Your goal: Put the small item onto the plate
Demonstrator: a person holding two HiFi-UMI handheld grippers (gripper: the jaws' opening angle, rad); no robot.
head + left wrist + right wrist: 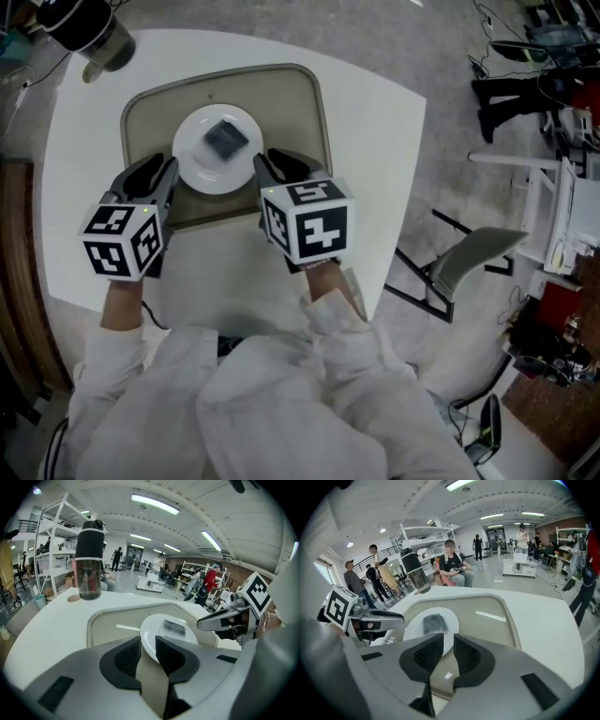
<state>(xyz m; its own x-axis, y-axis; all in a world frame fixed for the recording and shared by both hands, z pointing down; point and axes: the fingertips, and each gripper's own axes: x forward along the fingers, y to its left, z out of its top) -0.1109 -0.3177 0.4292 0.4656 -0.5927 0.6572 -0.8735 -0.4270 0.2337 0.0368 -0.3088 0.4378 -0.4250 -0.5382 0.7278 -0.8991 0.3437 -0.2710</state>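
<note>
**Hovering both grippers beside a loaded plate**

From the head view I see the left gripper [156, 167] and the right gripper [277, 157] flanking the near edge of a round white plate [199, 174]. The small dark grey square item [225, 139] lies on the plate, touching neither gripper.

Only the gripper views give me the jaws. The left gripper's [148, 644] stand a narrow slit apart with nothing between them, and the right gripper's [448, 641] are the same. Each of these views also catches the other gripper's tip near the plate.

The left gripper view shows a tall black-lidded bottle with a clear body [89, 559] standing upright. The head view crops it at the table's far corner.

The plate sits in a beige rectangular tray with rounded corners [311, 103], which holds nothing else I can see. The tray rests on a white table [380, 131].

Around the table is a large workshop. A grey-green chair [473, 261] stands on the floor to my right, there are white shelving racks [52, 536] and ceiling strip lights [154, 503], and several people [454, 569] are in the background.
</note>
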